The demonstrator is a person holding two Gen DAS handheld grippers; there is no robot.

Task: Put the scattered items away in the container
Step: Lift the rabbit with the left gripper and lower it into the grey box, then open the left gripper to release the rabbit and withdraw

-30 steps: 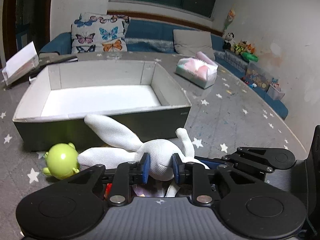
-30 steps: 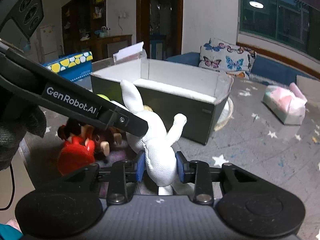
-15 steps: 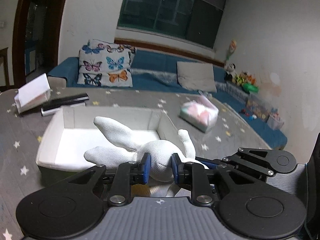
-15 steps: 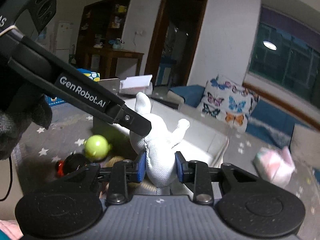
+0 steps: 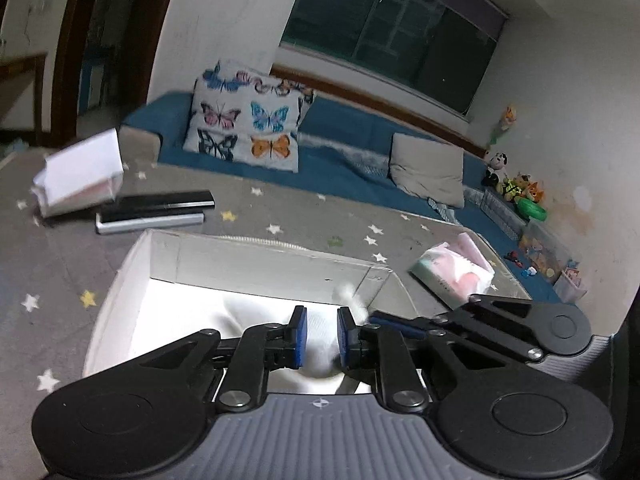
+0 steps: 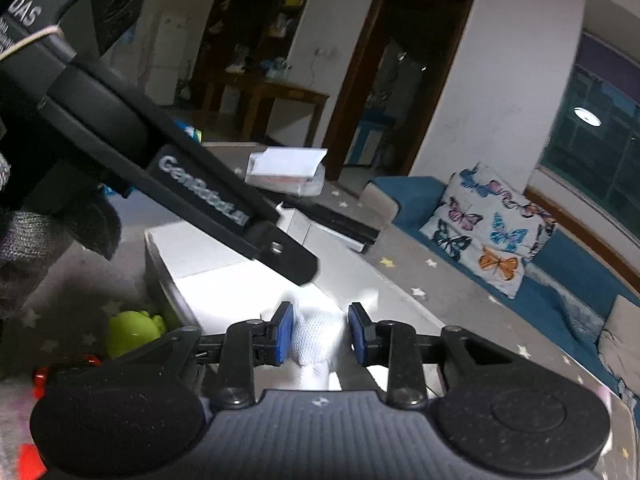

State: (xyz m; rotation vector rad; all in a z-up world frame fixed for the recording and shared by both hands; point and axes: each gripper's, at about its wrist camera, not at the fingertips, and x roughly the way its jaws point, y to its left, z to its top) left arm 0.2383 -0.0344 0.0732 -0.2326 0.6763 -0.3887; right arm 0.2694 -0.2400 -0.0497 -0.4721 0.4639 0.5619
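Placing step: white plush rabbit (image 5: pixel 320 340) hangs over the open storage box (image 5: pixel 132 256). Left tongs (image 5: pixel 319 336) clamped on it; right tongs (image 6: pixel 320 334) parted, pads (image 6: pixel 285 332) just clear. Next, by my judgement: lower, release.

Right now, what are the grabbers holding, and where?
Left gripper pinches the white bunny by its body; right gripper's pads have parted beside it, above the box.

Dim room, blown-out white box interior (image 5: pixel 192 304), motion blur, fisheye bending
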